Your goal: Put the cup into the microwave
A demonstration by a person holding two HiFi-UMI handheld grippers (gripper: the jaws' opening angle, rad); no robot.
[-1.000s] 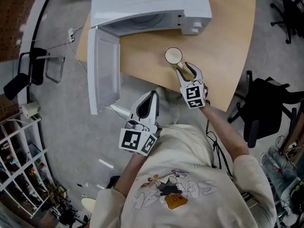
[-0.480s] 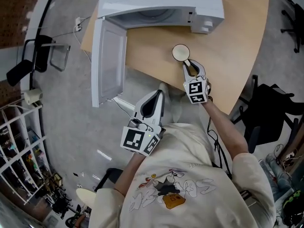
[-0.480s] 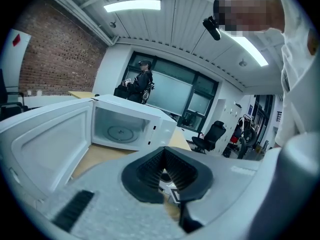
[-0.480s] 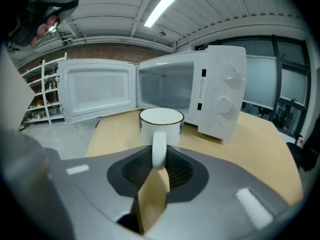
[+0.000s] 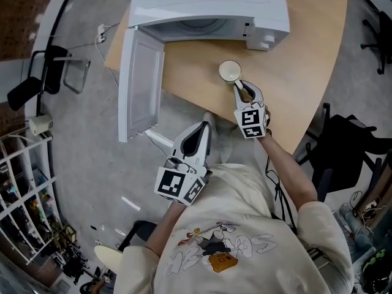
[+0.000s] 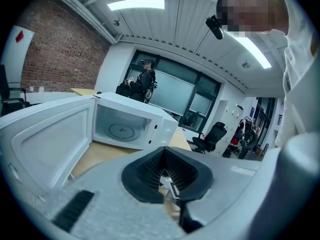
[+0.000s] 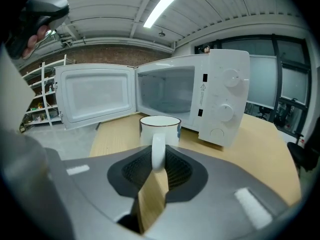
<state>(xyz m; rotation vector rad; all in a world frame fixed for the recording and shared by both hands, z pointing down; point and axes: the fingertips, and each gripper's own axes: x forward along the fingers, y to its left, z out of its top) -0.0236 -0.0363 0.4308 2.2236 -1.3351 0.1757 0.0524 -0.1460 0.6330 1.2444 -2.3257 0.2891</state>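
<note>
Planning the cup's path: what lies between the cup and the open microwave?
Only bare tabletop lies between cup and microwave, shown in head view and right gripper view.

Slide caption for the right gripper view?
Right gripper closing its jaws on the handle of the white cup, open microwave behind.

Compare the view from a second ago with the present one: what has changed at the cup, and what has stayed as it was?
The jaws of the right gripper, wide a second ago, are closing on the handle of the cup. The cup stays on the table, the microwave door stays open, and the left gripper has not moved.
</note>
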